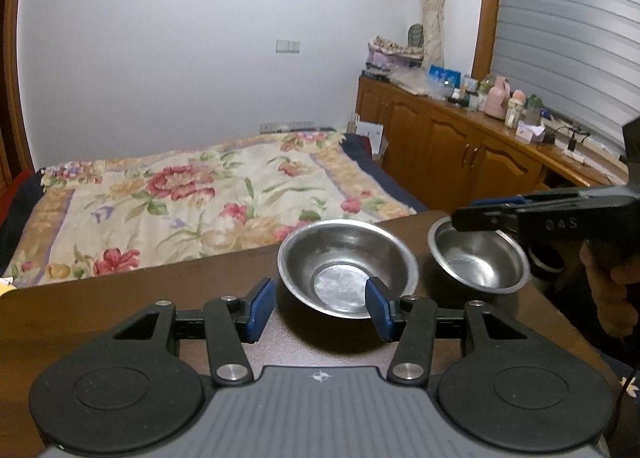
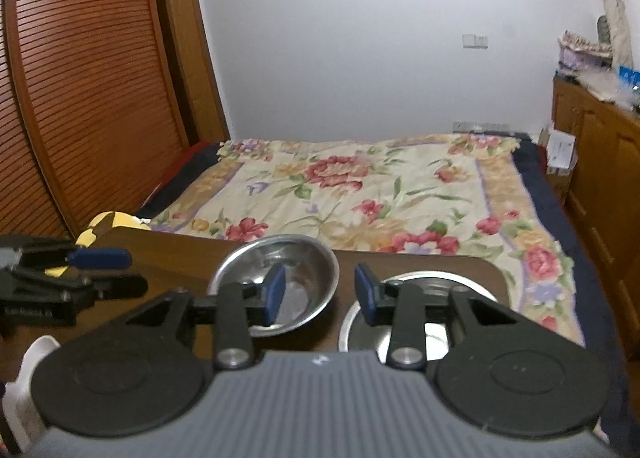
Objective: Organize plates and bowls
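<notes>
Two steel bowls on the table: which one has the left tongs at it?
The wider bowl nearer the table's middle: the left tongs are open at its near rim. The smaller bowl sits under the right tongs.

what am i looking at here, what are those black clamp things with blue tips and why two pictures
Each picture comes from a camera mounted on a hand-held gripper; a person holds one in each hand. The black arms with blue pads at the bottom of each picture are that gripper's own fingers. The left gripper looks at two steel bowls on a brown table: a larger bowl and a smaller bowl beside it. The right gripper sees the same bowls from the other side. Both grippers are open and hold nothing. Behind is a bed with a floral cover.
</notes>
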{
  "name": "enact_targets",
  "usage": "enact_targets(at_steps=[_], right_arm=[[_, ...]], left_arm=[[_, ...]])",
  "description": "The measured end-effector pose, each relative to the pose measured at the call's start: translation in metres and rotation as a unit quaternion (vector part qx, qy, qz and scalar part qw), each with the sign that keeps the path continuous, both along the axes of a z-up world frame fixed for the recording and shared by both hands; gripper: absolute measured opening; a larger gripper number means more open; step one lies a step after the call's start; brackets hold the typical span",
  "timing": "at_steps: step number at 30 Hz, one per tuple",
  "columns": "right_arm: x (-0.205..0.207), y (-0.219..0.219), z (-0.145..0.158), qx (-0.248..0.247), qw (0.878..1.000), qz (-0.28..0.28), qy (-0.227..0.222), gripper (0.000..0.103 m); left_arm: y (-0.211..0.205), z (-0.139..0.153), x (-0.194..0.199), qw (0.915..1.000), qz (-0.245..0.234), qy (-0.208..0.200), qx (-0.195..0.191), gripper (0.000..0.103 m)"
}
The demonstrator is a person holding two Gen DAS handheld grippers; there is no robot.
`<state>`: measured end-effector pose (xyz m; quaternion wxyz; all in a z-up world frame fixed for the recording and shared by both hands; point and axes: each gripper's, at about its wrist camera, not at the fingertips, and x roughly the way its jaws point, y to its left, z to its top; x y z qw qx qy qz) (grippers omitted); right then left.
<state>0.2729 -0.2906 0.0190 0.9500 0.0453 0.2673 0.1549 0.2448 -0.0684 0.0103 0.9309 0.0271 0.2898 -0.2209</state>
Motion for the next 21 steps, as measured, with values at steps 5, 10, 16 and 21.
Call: enact_targets(at_steps=[5, 10, 16, 21], right_arm=[[0.022, 0.011, -0.013, -0.007, 1.000, 0.010, 0.012, 0.040], [0.039, 0.027, -0.027, -0.042, 0.999, 0.023, 0.028, 0.040], [0.051, 0.031, -0.029, -0.056, 0.997, 0.029, 0.039, 0.040], [0.060, 0.032, -0.031, -0.060, 0.997, 0.027, 0.050, 0.039]], left_arm=[[-0.001, -0.011, 0.022, 0.9994, 0.000, 0.031, -0.017, 0.052], [0.001, -0.022, 0.044, 0.9970, 0.006, 0.066, -0.040, 0.051], [-0.002, -0.026, 0.059, 0.9968, 0.011, 0.070, -0.037, 0.049], [-0.006, -0.032, 0.064, 0.9962, 0.007, 0.078, -0.037, 0.044]])
